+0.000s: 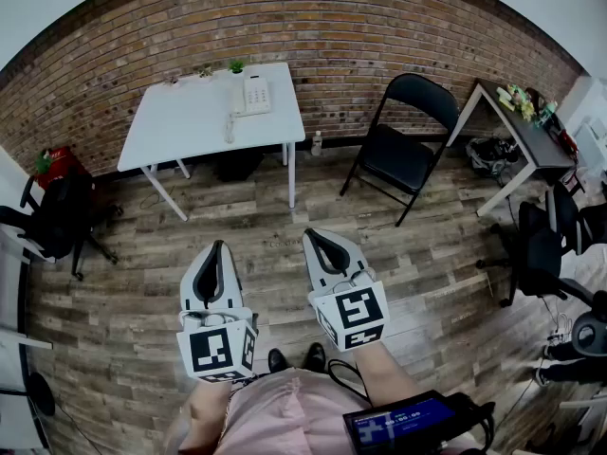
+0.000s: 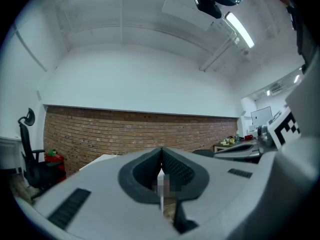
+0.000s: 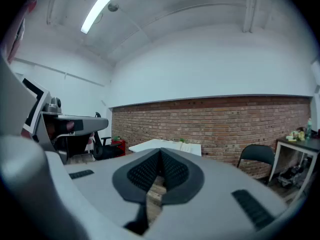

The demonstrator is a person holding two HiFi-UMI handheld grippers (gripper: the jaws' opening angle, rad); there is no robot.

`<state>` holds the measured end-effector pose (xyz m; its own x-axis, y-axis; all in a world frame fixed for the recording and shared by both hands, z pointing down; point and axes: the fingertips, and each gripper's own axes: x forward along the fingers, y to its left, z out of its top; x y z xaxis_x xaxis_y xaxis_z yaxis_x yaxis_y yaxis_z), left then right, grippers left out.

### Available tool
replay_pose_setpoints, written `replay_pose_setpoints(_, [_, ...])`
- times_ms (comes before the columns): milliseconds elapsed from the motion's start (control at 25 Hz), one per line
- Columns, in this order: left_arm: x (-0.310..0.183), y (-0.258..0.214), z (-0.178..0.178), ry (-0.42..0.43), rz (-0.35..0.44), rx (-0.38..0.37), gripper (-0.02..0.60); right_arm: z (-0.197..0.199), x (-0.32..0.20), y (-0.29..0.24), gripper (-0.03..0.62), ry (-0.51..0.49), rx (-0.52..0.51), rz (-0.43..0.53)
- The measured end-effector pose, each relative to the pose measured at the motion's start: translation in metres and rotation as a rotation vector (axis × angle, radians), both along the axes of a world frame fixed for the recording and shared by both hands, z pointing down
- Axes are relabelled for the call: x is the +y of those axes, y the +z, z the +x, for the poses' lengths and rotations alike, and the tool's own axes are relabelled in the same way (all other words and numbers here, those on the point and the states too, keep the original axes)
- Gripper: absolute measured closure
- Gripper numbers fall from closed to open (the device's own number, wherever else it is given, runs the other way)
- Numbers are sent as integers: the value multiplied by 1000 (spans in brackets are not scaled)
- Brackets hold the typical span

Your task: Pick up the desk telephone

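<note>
Head view is showing the left gripper (image 1: 219,246) and the right gripper (image 1: 311,235) side by side above the wooden floor (image 1: 427,254), both with jaws pressed together and holding nothing. The desk telephone (image 1: 254,94) is sitting well ahead on the white table (image 1: 180,121), near what seems a small plant (image 1: 236,65).

White worktop (image 1: 180,121) against brick wall (image 1: 332,27); folding chair (image 1: 403,154) to its right; cluttered second worktop (image 1: 517,131) far right; office chair (image 1: 57,218) left.
</note>
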<state>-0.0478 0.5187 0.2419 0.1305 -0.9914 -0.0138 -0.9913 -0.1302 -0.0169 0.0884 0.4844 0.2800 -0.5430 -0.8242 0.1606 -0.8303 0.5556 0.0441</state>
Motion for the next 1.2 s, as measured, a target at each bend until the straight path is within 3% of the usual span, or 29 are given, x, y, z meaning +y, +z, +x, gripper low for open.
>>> replay_pose_setpoints(320, [2,3,7,-23,-3,14,569,15,0,0,594,16,-42,1])
replay_pose_setpoints(360, [1,2,8,-26,2,28,569,16,-2,0,539,14,-50,-5])
replay_pose_setpoints(400, [-1,2,10,-21,3,39,498,18,-4,0,374,6,-52,-13])
replay_pose_setpoints(440, [-3,2,13,-14,1,47,436,19,-7,1,358,3,-49,-16])
replay_pose_setpoints(640, [-9,0,21,-23,10,37,396,29,-15,5,367,4,-29,-11])
replay_pose_setpoints(1200, [-27,25,40,-93,-39,20,396,52,-45,27,387,-42,-6,-46])
